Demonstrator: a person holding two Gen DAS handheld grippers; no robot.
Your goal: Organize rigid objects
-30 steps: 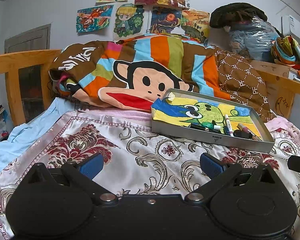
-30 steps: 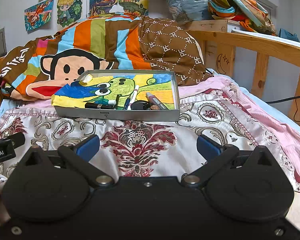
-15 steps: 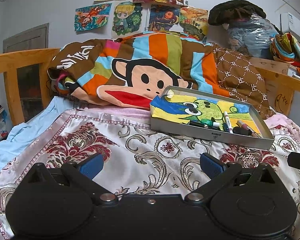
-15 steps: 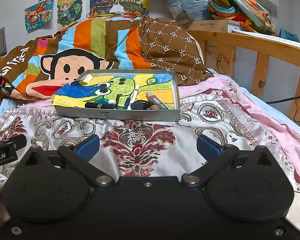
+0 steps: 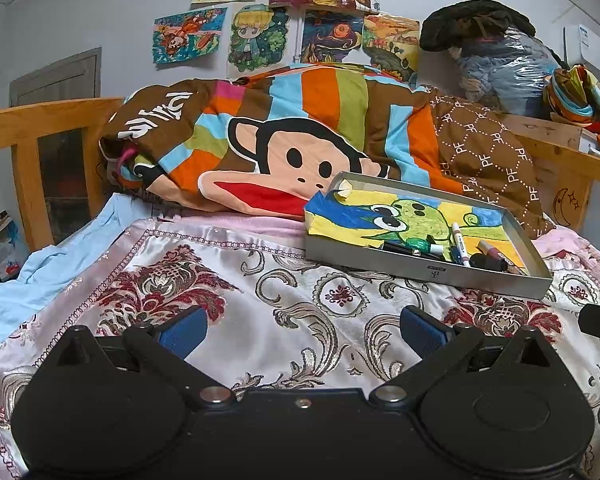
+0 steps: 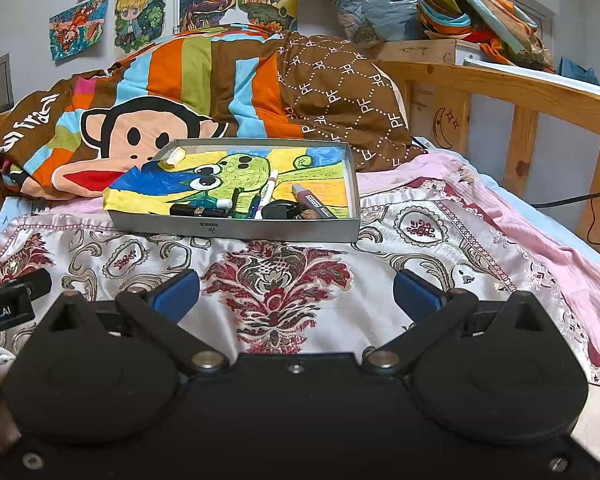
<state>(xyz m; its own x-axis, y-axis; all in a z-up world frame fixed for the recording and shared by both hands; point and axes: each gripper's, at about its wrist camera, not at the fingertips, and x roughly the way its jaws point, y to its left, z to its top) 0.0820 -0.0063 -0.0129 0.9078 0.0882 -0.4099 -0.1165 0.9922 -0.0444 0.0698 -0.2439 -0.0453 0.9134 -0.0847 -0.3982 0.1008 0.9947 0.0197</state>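
A shallow grey metal tray (image 5: 428, 270) (image 6: 236, 230) rests on the patterned bedspread, lined with a bright frog drawing. Inside lie several markers (image 6: 269, 189) (image 5: 458, 238), a black stick (image 6: 198, 211), a round black object (image 6: 278, 210) and a pale eraser (image 6: 174, 157) in the far corner. My left gripper (image 5: 302, 330) stands open over bare bedspread, short of the tray and to its left. Equally open and empty, my right gripper (image 6: 296, 292) hovers in front of the tray's near wall. The left gripper's tip (image 6: 8, 300) shows at the right wrist view's left edge.
A monkey-print quilt (image 5: 300, 148) is heaped behind the tray. Wooden bed rails (image 6: 520, 92) (image 5: 28, 128) run along both sides. Bundled clothes sit on a box (image 6: 432, 20) beyond the headboard. Open bedspread (image 6: 276, 276) lies between the grippers and the tray.
The left wrist view has shifted slightly, so the tray sits a little lower and more leftward. The right gripper has barely moved. Both stay open.
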